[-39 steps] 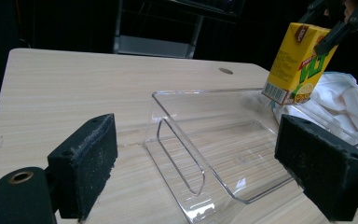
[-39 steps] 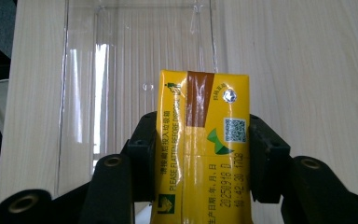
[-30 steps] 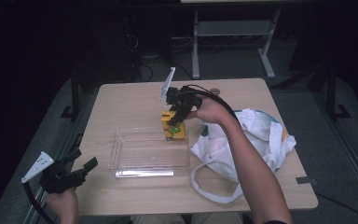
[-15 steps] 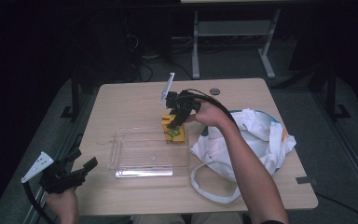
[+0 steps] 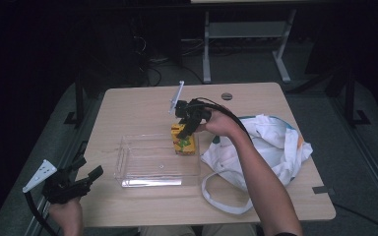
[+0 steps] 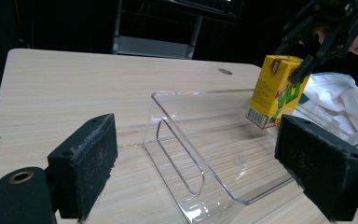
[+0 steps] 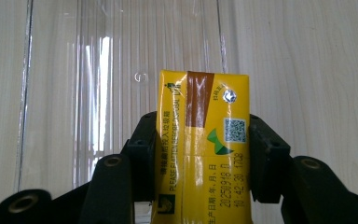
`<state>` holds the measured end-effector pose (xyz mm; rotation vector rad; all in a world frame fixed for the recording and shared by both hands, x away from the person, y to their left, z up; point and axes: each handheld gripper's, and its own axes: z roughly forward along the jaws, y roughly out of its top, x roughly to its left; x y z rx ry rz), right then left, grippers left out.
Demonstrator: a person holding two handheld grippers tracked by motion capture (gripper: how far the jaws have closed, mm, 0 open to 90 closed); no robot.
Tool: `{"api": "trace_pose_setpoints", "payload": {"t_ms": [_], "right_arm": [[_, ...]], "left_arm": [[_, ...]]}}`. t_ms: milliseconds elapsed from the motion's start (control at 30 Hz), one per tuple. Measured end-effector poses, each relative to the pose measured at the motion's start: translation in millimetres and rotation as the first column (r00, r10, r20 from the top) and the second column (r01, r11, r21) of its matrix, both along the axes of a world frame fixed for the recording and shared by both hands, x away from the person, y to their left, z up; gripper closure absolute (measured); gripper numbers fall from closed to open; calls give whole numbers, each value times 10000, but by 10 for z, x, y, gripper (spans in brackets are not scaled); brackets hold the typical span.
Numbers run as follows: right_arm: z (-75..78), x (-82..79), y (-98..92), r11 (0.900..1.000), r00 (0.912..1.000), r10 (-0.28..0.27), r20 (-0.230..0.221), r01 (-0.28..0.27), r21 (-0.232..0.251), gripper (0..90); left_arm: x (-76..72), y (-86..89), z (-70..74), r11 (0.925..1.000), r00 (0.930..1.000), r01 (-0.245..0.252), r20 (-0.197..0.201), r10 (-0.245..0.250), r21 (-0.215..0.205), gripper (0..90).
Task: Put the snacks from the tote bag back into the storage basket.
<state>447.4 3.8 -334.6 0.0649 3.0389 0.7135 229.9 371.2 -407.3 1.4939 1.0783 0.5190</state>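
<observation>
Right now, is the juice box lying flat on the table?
No, the right gripper holds the juice box up over the clear tray.

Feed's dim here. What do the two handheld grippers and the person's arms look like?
Both grippers are black. The left gripper has thick, square-edged foam-like pads, brass-coloured rivets, a pale three-cornered plate and a black cable trailing down. The right gripper carries the same plate and looping black cables. No sleeves show on either forearm.
</observation>
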Motion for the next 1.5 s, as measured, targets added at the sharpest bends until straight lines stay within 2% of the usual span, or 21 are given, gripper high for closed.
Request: {"api": "trace_pose_setpoints", "payload": {"t_ms": [433,667,767,933,1167,1500], "right_arm": [[-142,31,-19,9999,9999,-47,-151,45,-92,522],[-221,27,-8,9999,10000,50,-3,-50,-117,522],[-251,12,-10,9997,9998,180,124,-179,-145,521],[-264,-7,-38,9993,9986,347,393,-343,-122,519],[-277,-19,-81,9992,9982,383,468,-378,-117,516],[-289,-20,-132,9999,9998,138,137,-137,-48,507]], "left_arm": [[3,3,-2,10000,10000,1,-23,-1,8,124],[1,12,0,10000,10000,19,-23,-19,90,124],[4,5,-2,10000,10000,13,-6,-13,-63,124],[5,-7,-1,9999,10000,43,-1,-43,-90,124],[6,-10,0,9999,10000,38,6,-38,-111,124],[8,-11,0,10000,10000,51,-17,-51,-31,124]]}}
